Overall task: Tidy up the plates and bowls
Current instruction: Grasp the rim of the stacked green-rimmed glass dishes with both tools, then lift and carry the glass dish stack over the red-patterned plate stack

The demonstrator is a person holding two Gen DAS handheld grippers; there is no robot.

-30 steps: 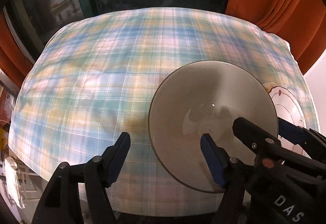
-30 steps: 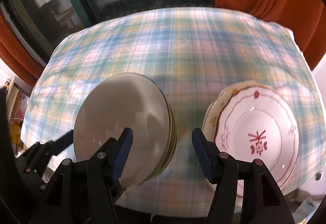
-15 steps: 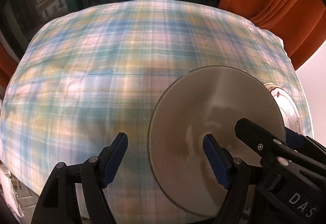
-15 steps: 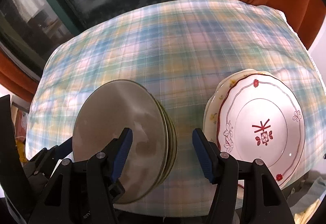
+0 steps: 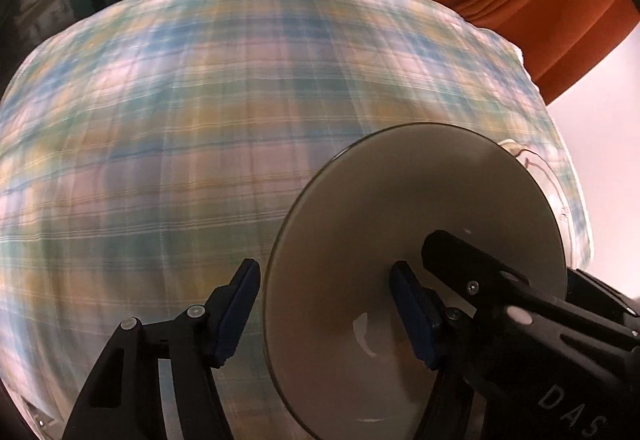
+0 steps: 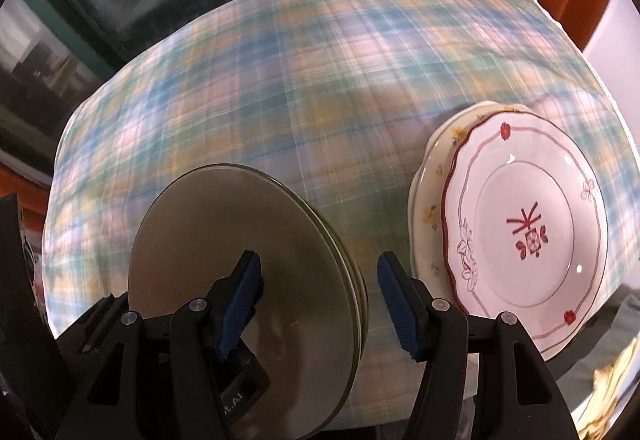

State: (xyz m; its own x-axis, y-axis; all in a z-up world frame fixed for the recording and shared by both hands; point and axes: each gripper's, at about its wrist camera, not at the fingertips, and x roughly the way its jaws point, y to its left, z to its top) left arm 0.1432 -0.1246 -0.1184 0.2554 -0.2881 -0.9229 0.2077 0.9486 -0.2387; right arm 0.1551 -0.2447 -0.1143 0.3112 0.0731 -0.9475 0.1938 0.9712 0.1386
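On the plaid tablecloth (image 5: 200,159), both grippers straddle the grey plate stack's (image 6: 248,280) rim — left gripper (image 5: 324,314) closing, right gripper (image 6: 318,298) parted, neither seemingly pinching; next, clamp firmly.

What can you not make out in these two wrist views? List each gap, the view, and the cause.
- Left view: most of the patterned plate, hidden behind the grey plate.
- Right view: how many grey plates are stacked; only edges show, and the right gripper covers part.
- Right view: the cream plate under the red-patterned plate.
- Both views: tablecloth weave, motion-blurred.

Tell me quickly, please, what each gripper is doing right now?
Left gripper: jaws closing astride the grey glass plate's rim, not yet gripping.
Right gripper: open, astride the same stack's rim.
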